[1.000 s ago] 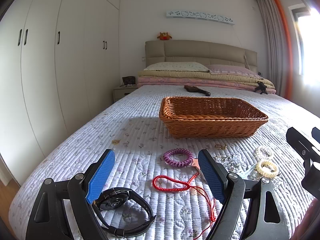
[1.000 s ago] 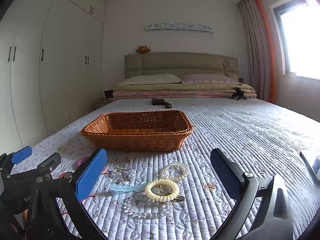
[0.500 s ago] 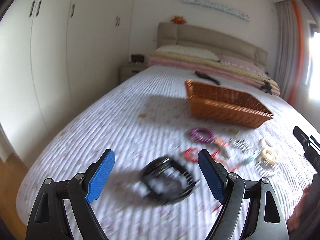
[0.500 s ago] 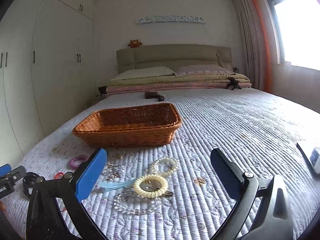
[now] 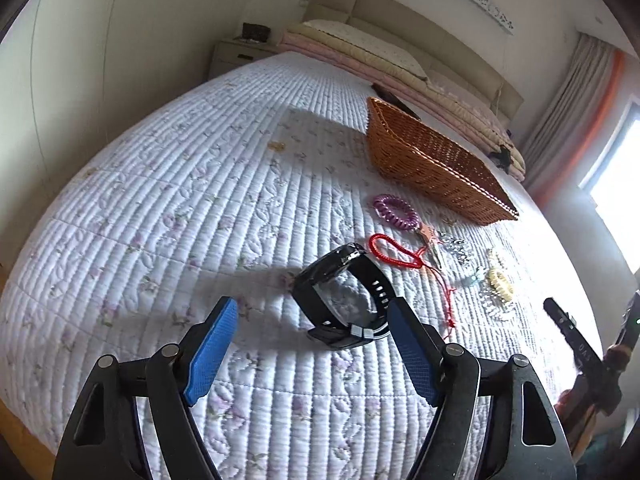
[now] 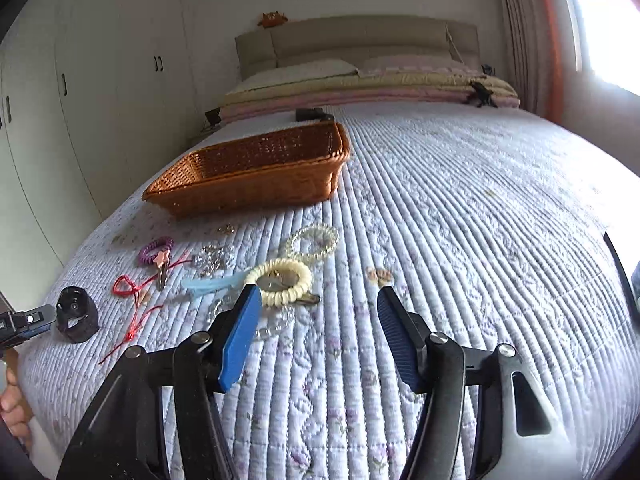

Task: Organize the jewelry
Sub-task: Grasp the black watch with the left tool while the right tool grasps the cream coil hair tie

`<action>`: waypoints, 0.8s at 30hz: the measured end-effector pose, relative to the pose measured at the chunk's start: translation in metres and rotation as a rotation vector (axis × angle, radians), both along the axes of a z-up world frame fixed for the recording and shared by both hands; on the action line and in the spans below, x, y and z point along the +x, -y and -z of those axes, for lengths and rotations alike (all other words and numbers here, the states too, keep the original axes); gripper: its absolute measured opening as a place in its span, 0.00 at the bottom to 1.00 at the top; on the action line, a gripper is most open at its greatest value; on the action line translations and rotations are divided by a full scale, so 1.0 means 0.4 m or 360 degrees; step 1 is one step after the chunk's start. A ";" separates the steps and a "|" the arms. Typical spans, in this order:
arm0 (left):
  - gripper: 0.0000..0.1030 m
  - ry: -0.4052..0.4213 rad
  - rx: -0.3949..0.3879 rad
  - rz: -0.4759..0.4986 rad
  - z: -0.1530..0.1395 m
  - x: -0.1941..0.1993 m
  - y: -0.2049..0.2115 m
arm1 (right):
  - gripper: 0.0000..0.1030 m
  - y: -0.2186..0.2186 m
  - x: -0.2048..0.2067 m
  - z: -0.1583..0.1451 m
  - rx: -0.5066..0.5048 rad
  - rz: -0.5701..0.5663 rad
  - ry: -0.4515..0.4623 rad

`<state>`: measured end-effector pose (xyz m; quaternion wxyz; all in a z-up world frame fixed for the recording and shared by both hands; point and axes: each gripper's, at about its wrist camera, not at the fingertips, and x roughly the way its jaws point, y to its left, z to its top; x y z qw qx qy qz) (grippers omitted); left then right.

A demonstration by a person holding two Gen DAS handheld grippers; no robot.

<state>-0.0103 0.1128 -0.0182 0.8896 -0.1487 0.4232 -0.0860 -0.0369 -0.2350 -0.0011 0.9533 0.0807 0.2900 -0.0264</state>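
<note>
A black watch (image 5: 344, 296) lies on the quilted bed just ahead of my open, empty left gripper (image 5: 312, 320), between its blue pads; it also shows in the right wrist view (image 6: 76, 314). Beyond it lie a red cord (image 5: 394, 254), a purple coil bracelet (image 5: 395, 210), clear beads and a cream bead bracelet (image 5: 500, 280). The wicker basket (image 5: 432, 160) stands farther back. My right gripper (image 6: 320, 308) is open and empty, just short of the cream bracelet (image 6: 280, 280), a blue feather clip (image 6: 210, 283) and a clear bead bracelet (image 6: 314, 240). The basket (image 6: 256, 168) looks empty.
The bed's left edge and near edge drop to the floor. White wardrobes (image 6: 80, 100) line the left wall. Pillows and folded blankets (image 6: 360, 84) are stacked at the headboard. A dark object (image 6: 312, 114) lies behind the basket. A curtained window (image 6: 600, 20) is at the right.
My left gripper rose, tilted down and swung so the watch sits between its fingertips. My right gripper tilted down and moved closer to the cream bracelet. Both stayed open.
</note>
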 end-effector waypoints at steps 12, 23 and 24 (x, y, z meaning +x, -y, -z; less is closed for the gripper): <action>0.49 -0.0139 -0.0200 -0.0135 0.039 0.024 0.004 | 0.37 -0.012 0.159 0.022 -0.0022 -0.0052 -0.0265; 0.31 -0.0173 -0.0159 -0.0283 0.046 0.036 0.014 | 0.17 -0.024 0.266 0.070 -0.0042 -0.0158 -0.0412; 0.31 -0.0177 -0.0150 -0.0286 0.046 0.039 0.015 | 0.17 -0.024 0.266 0.072 -0.0039 -0.0160 -0.0409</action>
